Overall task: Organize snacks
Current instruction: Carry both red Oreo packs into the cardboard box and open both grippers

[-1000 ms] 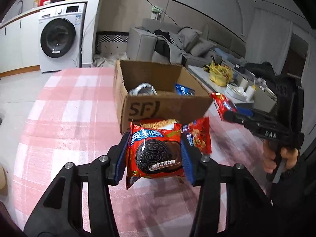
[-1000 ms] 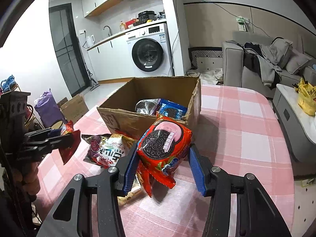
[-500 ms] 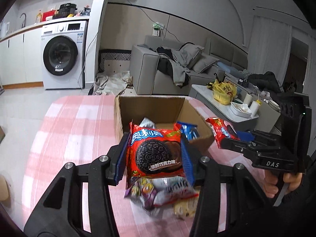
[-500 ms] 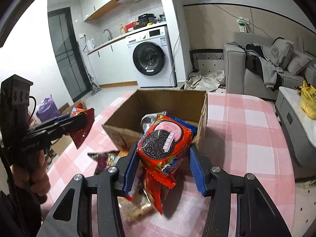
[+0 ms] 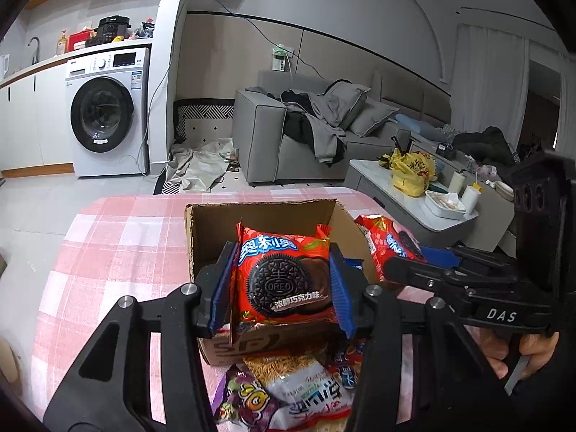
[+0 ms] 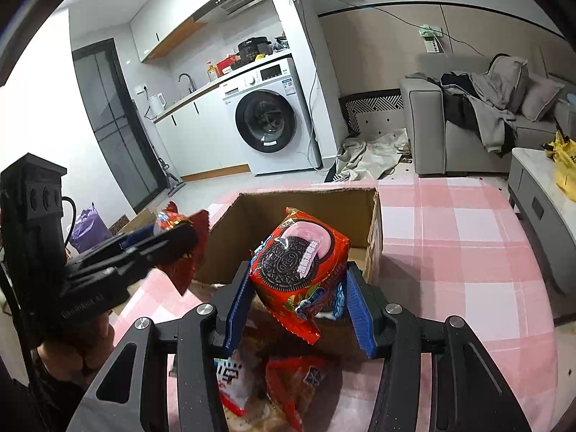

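Two tools were in view, each clamping one red Oreo packet. The left tool [image 5: 280, 288] held its chocolate Oreo packet [image 5: 284, 280] flat between blue pads, facing the camera, above the near edge of the one cardboard box [image 5: 201, 230]. The right tool [image 6: 298, 298] gripped a pink-cream Oreo packet [image 6: 298, 262], tilted, over the box's near wall. In the left view the right tool appeared at the right side with its packet just beside the box's right wall; in the right view the left tool appeared at the left with its packet near the box's left corner.

The box stood open on the pink checked surface [image 5: 118, 237]. A blue wrapper [image 5: 354, 263] peeked out inside it; the rest of its contents were hidden behind the packets.

On the surface in front of the box lay a pile of loose snacks: at least three could be counted, a purple bag [image 5: 248, 401], a white noodle bag [image 5: 306, 388] and a red packet [image 6: 295, 385].

Compared with one second earlier, both tools had risen and moved forward: then the packets hung low in front of the box's near wall, and now they were over the box, with the loose pile showing beneath the tools.
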{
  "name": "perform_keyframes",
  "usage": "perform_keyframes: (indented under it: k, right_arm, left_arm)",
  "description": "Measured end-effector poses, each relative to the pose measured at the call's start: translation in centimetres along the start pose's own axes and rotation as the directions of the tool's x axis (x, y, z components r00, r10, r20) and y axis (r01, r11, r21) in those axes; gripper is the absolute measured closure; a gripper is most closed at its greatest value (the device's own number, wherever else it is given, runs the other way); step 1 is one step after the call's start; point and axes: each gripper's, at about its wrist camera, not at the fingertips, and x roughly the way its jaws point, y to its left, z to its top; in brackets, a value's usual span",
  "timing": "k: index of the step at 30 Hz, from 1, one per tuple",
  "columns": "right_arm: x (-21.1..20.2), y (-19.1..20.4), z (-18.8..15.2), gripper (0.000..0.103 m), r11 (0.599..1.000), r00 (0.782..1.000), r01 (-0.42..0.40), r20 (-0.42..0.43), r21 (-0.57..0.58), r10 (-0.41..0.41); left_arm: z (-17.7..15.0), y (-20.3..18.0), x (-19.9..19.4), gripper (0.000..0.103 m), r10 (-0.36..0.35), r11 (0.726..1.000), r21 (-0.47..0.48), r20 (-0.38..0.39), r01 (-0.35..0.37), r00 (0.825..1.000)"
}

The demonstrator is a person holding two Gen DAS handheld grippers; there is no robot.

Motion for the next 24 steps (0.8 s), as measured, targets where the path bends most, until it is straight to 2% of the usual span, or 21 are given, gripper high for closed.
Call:
perform_keyframes:
  k: [8, 24]
  right_arm:
    - [1.3, -0.3, 0.9, 0.053, 1.000, 1.000, -0.008, 0.009, 0.026, 0.008]
    - [4.5, -0.7, 1.5, 0.053, 0.999, 0.999, 0.001, -0.034, 0.047, 0.000]
  left_arm:
    - [0.3, 0.1, 3.2, 0.058, 0.031, 1.000, 0.008, -0.011, -0.031, 0.999]
    - [-0.9, 0.8, 9.8, 0.058, 0.059, 0.998, 0.027, -0.049, -0.058, 0.997]
